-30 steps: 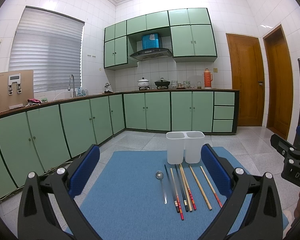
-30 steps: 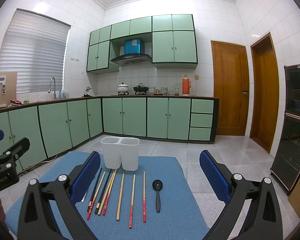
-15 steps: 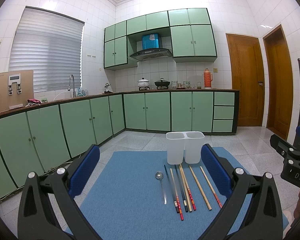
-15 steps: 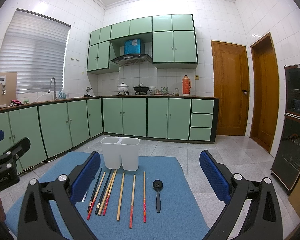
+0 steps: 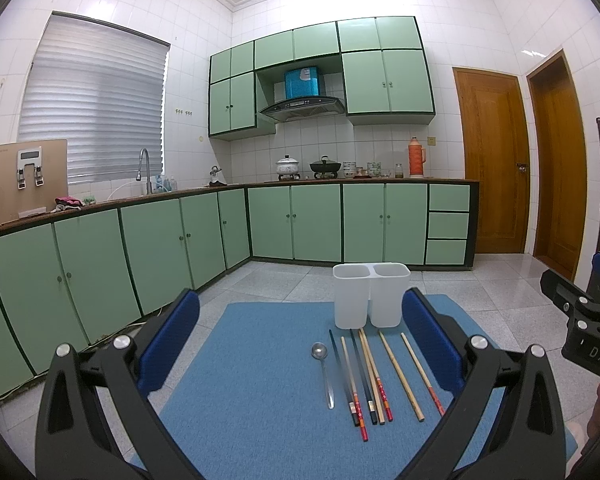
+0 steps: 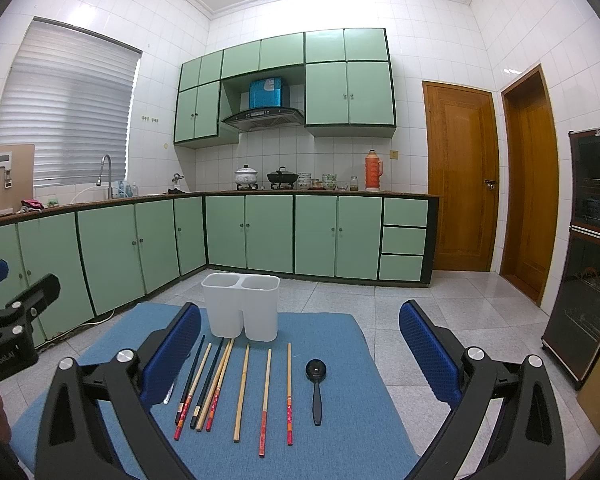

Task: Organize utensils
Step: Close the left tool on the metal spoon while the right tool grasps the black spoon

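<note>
- Left gripper (image 5: 300,340): wide, empty, above the mat (image 5: 240,400).
- Right gripper (image 6: 300,344): wide, empty.
- Chopsticks (image 6: 242,392), spoon (image 5: 324,372), black spoon (image 6: 316,384): just before the holder (image 6: 240,306).

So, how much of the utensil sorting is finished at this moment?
Nothing looks done yet: both compartments of the white holder appear empty. Nothing is in hand; the left gripper and right gripper are open and hover above the blue mat. Left to do: the chopsticks, the black spoon and the metal spoon all lie on the mat.
</note>
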`<state>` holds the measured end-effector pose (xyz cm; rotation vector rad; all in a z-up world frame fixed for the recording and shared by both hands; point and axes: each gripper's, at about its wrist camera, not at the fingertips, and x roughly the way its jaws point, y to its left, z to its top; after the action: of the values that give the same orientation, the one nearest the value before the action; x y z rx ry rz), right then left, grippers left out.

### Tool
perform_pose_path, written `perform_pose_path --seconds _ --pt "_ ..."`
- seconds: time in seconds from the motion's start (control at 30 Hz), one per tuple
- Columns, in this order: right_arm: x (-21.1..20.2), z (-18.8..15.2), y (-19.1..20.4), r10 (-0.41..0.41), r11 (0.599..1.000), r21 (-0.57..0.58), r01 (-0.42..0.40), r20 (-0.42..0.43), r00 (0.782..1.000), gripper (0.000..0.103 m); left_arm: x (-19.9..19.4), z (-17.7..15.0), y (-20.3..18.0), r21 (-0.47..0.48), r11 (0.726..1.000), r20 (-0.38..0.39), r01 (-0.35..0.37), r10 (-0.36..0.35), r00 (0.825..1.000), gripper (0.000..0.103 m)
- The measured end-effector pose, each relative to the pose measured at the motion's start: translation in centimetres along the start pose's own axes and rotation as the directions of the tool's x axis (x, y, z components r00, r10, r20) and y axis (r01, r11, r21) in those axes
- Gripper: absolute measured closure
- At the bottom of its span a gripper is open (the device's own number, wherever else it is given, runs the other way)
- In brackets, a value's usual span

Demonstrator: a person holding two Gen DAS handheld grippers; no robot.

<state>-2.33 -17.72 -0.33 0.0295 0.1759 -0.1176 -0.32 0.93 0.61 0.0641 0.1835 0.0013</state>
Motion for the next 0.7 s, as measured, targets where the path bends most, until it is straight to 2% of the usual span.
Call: perform_pose_path --seconds 0.47,0.57,0.7 --pt "0.4 0.2 0.2 -0.006 1.0 -0.006 0.006 -0.028 1.0 0.006 1.1 -0.3 0.3 0.004 1.0 -0.029 -0.009 0.009 1.0 0.005" --pt "2.5 -0.8 -0.1 -0.017 1.0 -0.019 0.016 -0.059 0.998 0.006 2.5 -0.7 0.4 0.011 1.0 -0.062 -0.018 0.019 0.998 0.005" --pt "4.5 -1.2 -0.6 -0.025 0.999 -0.027 0.022 -0.127 0.992 0.006 5.3 -1.3 0.9 0.007 1.0 -0.147 -0.016 0.017 0.989 0.005"
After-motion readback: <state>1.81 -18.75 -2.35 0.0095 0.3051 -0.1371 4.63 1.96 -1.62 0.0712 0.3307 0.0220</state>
